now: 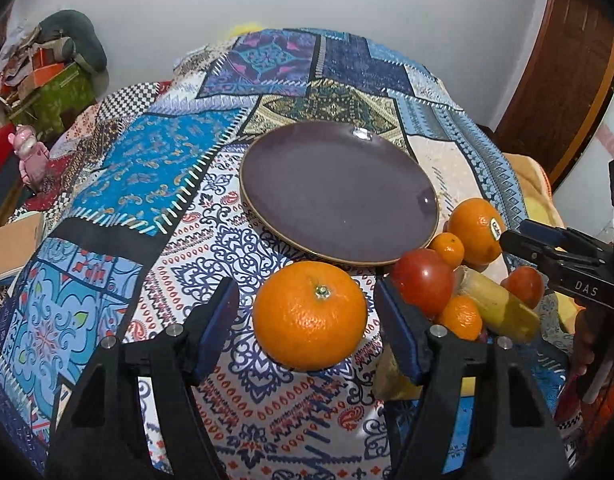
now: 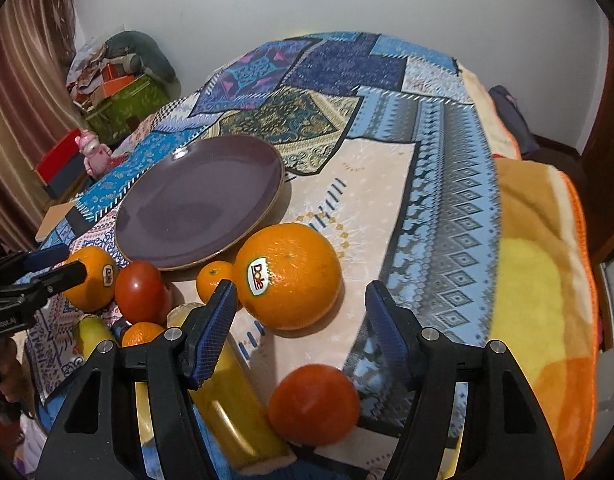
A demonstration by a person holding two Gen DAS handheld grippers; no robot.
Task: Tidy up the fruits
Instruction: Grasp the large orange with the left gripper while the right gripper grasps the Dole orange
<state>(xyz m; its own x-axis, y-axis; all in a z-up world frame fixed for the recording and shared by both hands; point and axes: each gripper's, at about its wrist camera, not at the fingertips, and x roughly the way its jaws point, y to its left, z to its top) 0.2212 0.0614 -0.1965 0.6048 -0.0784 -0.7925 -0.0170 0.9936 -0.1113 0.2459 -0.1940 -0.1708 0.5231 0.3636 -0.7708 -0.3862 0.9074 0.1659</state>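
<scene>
A big orange (image 1: 310,316) rests on the patterned cloth between the pads of my left gripper (image 1: 307,324); a small gap shows on each side, so the jaws are open. The sticker-labelled orange (image 2: 289,276) lies between the fingers of my right gripper (image 2: 303,320), also open, with its right pad well clear. An empty purple plate (image 1: 339,192) (image 2: 199,204) sits just beyond both. Two tomatoes (image 2: 141,292) (image 2: 314,398), small mandarins (image 2: 215,280) and a banana (image 2: 227,392) are piled between the two oranges.
A patchwork cloth (image 1: 155,184) covers the bed-like surface. An orange-yellow blanket (image 2: 539,280) lies at the right edge. A pink toy (image 1: 29,156), a cardboard box (image 1: 15,244) and stacked clutter (image 1: 55,92) stand off to the left. A wooden door (image 1: 567,80) is at the right.
</scene>
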